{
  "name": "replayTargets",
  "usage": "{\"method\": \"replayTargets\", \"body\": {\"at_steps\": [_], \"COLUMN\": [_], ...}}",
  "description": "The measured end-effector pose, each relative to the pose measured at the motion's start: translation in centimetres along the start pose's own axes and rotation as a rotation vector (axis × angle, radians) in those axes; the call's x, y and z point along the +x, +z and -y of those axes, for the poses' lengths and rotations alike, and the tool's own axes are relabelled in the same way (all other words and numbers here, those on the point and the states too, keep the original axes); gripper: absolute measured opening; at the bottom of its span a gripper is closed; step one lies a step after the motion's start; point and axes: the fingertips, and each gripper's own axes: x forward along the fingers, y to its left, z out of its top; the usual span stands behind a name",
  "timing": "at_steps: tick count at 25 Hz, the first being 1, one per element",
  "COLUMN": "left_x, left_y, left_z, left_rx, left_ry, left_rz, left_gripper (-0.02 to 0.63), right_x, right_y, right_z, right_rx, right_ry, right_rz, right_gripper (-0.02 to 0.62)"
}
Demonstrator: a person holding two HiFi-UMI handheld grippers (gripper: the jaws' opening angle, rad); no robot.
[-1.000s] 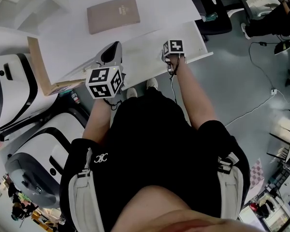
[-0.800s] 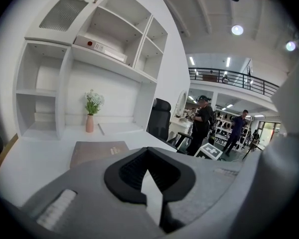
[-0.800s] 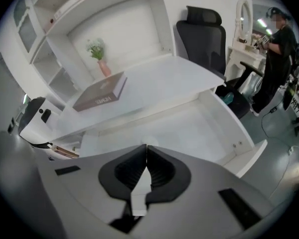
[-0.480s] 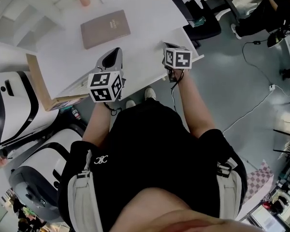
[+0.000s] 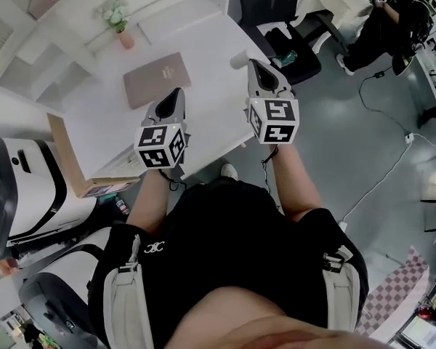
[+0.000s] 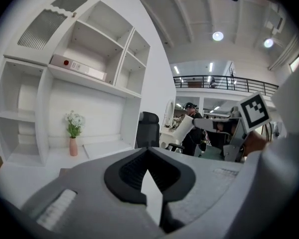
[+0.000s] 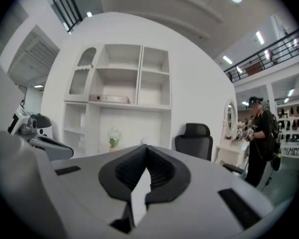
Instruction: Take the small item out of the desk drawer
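The white desk (image 5: 203, 42) lies below both grippers; its drawer is not in sight. My right gripper (image 5: 253, 64) hovers over the desk's right part, jaws shut, with a small white item (image 5: 237, 60) sticking out at its tips. That item shows as a pale blob (image 7: 145, 142) just past the right gripper (image 7: 145, 149), and as a white piece (image 6: 183, 128) in the left gripper view. My left gripper (image 5: 176, 93) hangs over the desk's front middle. The left gripper (image 6: 148, 151) has its tips together and nothing between them.
A brown book (image 5: 157, 78) and a vase of flowers (image 5: 116, 20) are on the desk, with white shelving (image 6: 89, 68) behind. A black office chair (image 5: 287, 6) stands at the desk's right end. White machines (image 5: 14, 180) and a brown board (image 5: 62, 151) are at left. A person (image 5: 392, 13) stands far right.
Both grippers have risen from the desk's front edge and moved forward over the desktop. The right gripper came up from the edge, and the white item now shows at its tips.
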Motion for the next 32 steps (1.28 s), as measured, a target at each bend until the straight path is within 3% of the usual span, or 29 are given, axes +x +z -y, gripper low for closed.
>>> {"method": "replayTargets", "body": {"at_steps": [4,7,32], "left_x": [0.1,0.1,-0.4], "left_y": [2.0,3.0,4.0], "left_z": [1.0,1.7,4.2], "left_rx": [0.023,0.036,0.077], "left_ry": [-0.022,-0.036,-0.086], "left_rz": [0.045,0.068,0.077], "left_gripper": [0.014,0.014,0.014], "right_x": [-2.6,-3.8,-5.9], "right_y": [3.3,3.5,2.8], "right_z": [-0.3,-0.5,0.0], "right_rx": [-0.039,-0.011,0.007], "right_ry": [-0.026,-0.026,-0.053], "right_rz": [0.154,0.204,0.203], "right_gripper": [-0.002,-0.002,0.0]}}
